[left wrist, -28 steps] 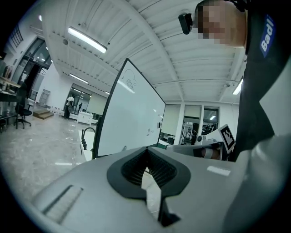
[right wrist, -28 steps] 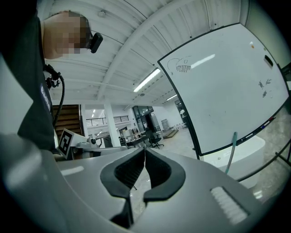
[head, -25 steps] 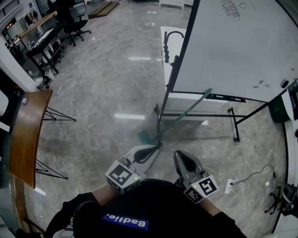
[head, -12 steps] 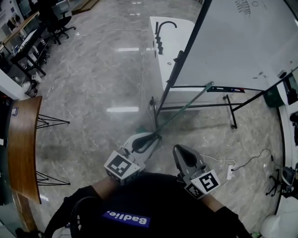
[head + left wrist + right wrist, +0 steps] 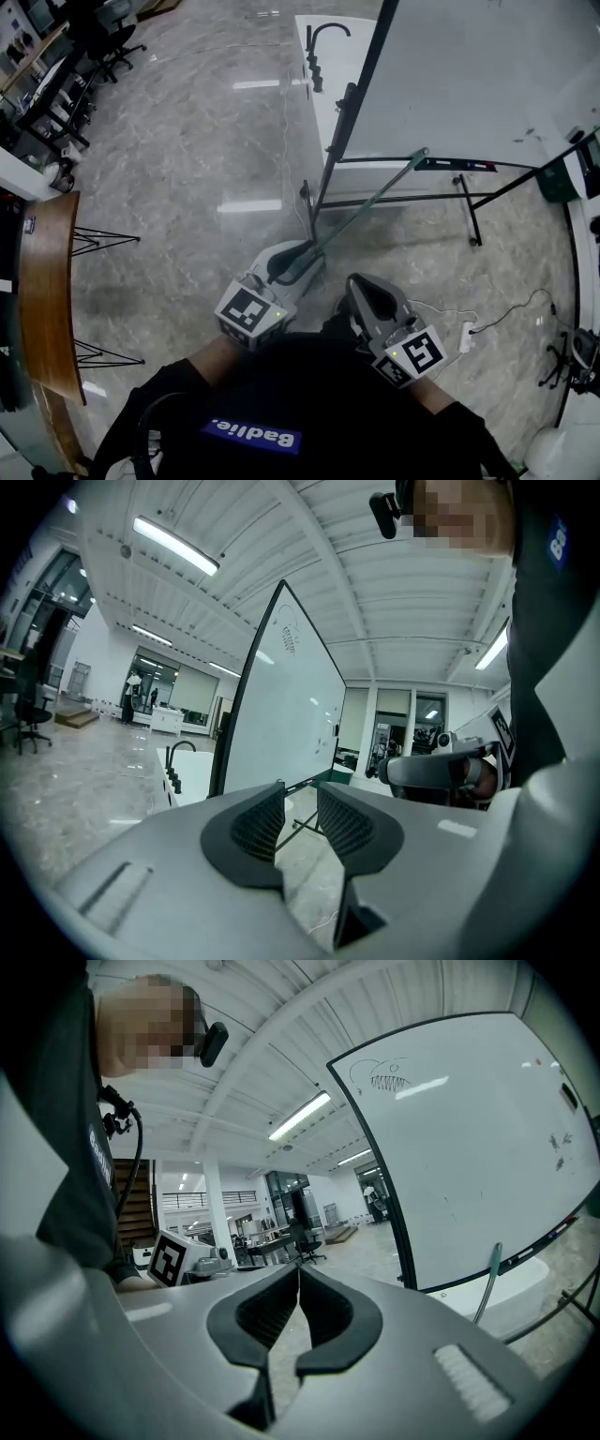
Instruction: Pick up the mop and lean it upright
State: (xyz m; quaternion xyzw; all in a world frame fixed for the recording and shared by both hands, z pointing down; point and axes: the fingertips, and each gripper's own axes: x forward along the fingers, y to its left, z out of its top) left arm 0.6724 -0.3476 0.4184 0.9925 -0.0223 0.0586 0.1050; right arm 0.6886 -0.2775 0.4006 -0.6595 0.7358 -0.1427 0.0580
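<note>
Left gripper point(image 5: 300, 810) jaws opening, nothing between them; right gripper point(image 5: 298, 1288) jaws pressed together, empty. I see the mop point(image 5: 371, 201) handle leaning on the whiteboard point(image 5: 469, 75) tray (mop head hidden behind the left gripper).

Open-plan office: rolling whiteboard point(image 5: 469, 84), desks point(image 5: 30, 73), office chairs point(image 5: 105, 45), polished stone floor point(image 5: 187, 141).
</note>
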